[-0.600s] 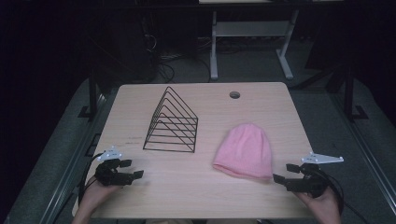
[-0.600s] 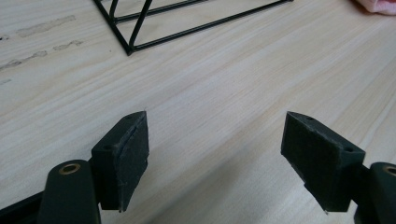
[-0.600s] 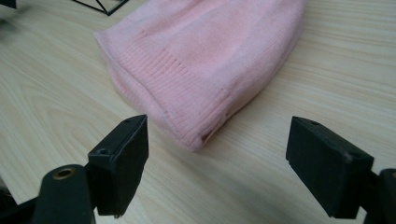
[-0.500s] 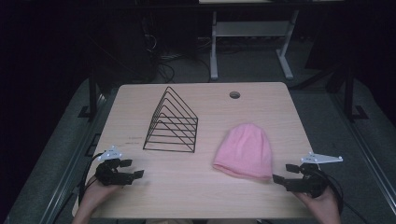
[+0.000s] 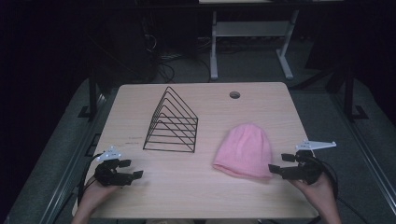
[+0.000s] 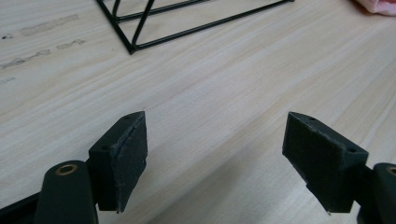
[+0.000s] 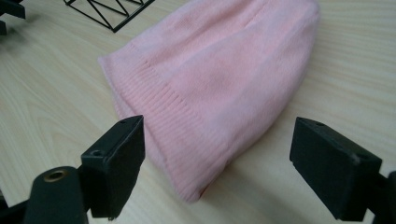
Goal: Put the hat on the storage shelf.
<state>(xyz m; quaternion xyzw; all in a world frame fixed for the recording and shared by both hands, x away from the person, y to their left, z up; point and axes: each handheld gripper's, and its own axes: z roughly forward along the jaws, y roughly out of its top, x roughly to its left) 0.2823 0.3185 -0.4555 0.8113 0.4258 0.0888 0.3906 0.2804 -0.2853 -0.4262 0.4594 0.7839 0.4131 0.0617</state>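
Observation:
A pink knitted beanie (image 5: 244,150) lies flat on the wooden table (image 5: 196,196), right of centre; in the right gripper view the beanie (image 7: 219,79) has its ribbed brim towards the jaws. My right gripper (image 5: 277,164) rests at the table's right front, open, its jaws wide apart just short of the brim corner (image 7: 217,154). A black wire rack (image 5: 172,121) shaped like a wedge stands left of centre. My left gripper (image 5: 131,170) sits at the left front, open, with bare table between its jaws (image 6: 215,154) and a corner of the rack (image 6: 133,46) ahead.
A round cable hole (image 5: 234,95) is set in the table near its far edge. Beyond the table stands a white desk frame (image 5: 252,42) with cables (image 5: 159,56) on the dark floor. Cables trail from both grippers over the front corners.

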